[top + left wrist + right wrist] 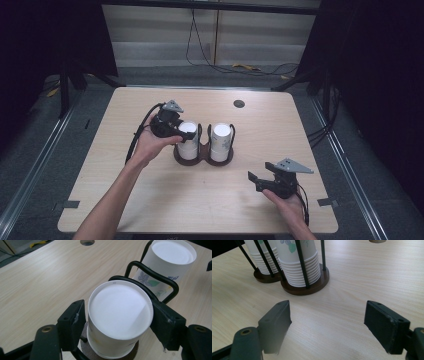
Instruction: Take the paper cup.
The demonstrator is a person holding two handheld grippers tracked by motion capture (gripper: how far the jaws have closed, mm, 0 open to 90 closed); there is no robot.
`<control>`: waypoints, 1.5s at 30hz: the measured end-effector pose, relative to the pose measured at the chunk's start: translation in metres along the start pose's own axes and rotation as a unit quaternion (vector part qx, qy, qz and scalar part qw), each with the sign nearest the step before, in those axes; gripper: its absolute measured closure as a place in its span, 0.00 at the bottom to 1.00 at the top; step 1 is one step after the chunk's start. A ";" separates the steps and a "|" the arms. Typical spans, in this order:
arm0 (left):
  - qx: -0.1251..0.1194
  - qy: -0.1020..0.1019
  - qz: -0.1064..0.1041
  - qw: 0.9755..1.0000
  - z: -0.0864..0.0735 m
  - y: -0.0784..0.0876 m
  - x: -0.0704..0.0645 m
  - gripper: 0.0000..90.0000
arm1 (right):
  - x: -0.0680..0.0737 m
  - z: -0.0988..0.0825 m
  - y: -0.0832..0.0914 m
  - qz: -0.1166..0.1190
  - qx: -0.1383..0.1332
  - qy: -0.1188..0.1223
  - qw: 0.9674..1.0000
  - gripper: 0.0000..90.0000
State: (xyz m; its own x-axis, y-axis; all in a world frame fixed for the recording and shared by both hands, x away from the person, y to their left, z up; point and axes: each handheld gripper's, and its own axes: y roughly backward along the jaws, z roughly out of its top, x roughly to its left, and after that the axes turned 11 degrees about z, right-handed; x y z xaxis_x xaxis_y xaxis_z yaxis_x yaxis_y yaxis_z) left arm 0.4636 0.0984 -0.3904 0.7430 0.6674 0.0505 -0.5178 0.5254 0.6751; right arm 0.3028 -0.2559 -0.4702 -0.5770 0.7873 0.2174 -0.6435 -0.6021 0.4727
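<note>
Left claw (117, 322) clamped either side of the top paper cup (120, 311), upside down on the left stack in the holder (152, 275), axis upright; right claw (327, 322) released, well apart.

surface: light wooden table (150, 200) | on it: dark two-ring cup holder (202, 159)

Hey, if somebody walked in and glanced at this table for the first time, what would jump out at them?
Probably the dark two-bay cup holder at mid-table, with a stack of upturned white paper cups in each bay. Next, the left gripper with its jaws on either side of the top cup of the left stack. The right gripper waits open over bare wood near the front right.
</note>
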 end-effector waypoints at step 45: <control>0.125 -0.031 0.013 0.992 0.021 -0.019 -0.008 0.33 | -0.001 -0.001 -0.001 0.002 0.005 -0.006 1.000 0.23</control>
State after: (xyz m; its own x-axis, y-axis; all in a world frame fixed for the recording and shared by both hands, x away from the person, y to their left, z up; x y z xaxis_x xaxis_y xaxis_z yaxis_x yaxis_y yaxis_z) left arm 0.4767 0.0718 -0.3881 0.7594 0.6411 0.1107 -0.4215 0.3552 0.8344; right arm 0.3034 -0.2566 -0.4717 -0.5733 0.7862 0.2306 -0.6353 -0.6043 0.4808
